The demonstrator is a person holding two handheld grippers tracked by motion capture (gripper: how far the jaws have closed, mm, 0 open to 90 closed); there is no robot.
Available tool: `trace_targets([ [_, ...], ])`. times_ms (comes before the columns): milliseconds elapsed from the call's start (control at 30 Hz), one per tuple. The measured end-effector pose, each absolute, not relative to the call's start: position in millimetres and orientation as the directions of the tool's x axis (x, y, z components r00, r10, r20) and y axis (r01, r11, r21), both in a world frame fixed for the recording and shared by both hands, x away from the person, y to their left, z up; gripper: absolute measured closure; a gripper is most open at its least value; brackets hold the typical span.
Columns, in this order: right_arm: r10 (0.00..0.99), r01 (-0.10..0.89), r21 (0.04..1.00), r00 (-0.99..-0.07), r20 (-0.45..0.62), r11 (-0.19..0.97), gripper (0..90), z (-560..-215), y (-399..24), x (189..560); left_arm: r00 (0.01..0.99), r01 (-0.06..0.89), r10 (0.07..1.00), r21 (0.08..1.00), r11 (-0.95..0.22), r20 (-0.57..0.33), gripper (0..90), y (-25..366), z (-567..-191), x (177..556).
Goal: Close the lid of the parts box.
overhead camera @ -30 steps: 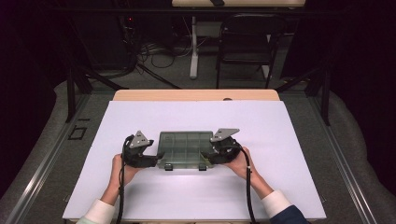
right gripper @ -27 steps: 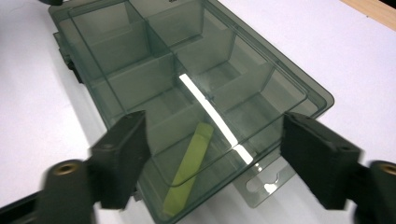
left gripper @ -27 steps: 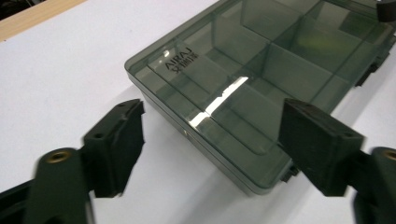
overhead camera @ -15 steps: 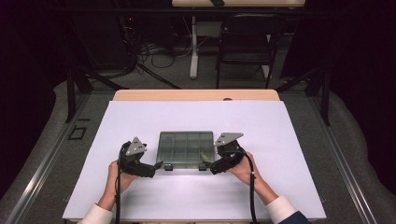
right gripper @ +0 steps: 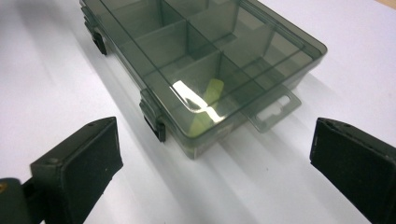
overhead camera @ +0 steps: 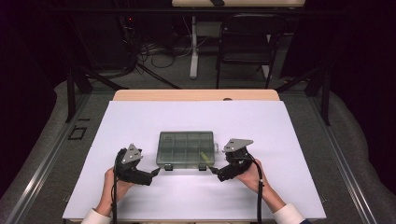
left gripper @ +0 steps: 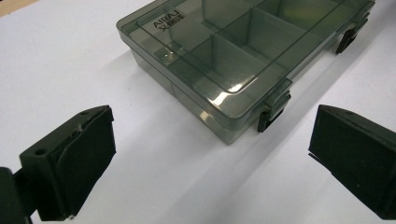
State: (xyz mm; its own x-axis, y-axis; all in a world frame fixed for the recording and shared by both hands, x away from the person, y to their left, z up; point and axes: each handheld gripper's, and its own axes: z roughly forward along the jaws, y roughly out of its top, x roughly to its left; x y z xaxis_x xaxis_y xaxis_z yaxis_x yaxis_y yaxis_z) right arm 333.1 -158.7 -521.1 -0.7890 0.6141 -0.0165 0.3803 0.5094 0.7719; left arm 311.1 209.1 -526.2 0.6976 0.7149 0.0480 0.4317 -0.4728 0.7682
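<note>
A: On the white table [overhead camera: 289, 135], where's the compartment box [overhead camera: 187, 148]?

B: Mid-table, lid shut. Left gripper [overhead camera: 155, 172] and right gripper [overhead camera: 212, 171] flank its near corners, jaws just opened wide, empty.

A: Handling?

B: Probably light, stiff, slick plastic; take hold by the short ends, near the latches [left gripper: 273, 108].

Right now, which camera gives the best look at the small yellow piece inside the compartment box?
The right gripper view: the yellow piece lies close up in the near corner compartment of the box, under its shut clear lid. The high view shows it as a faint streak. The left gripper view shows only other compartments.
</note>
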Motion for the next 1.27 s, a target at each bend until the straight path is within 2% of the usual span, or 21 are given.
trace_targets([
  [600, 0.661, 0.39, 0.784, -0.749, -0.036, 0.484, 1.3, -531.0, -186.9, 311.2, 0.672, 0.439, 0.739, 0.771, -0.461, 0.059, 0.1, 219.3, -544.8, 287.5],
  [1267, 0.68, 0.412, 0.773, -0.733, -0.034, 0.483, 0.6, -541.3, -198.0, 301.0, 0.664, 0.448, 0.746, 0.776, -0.444, 0.044, 0.1, 221.4, -551.9, 285.1],
])
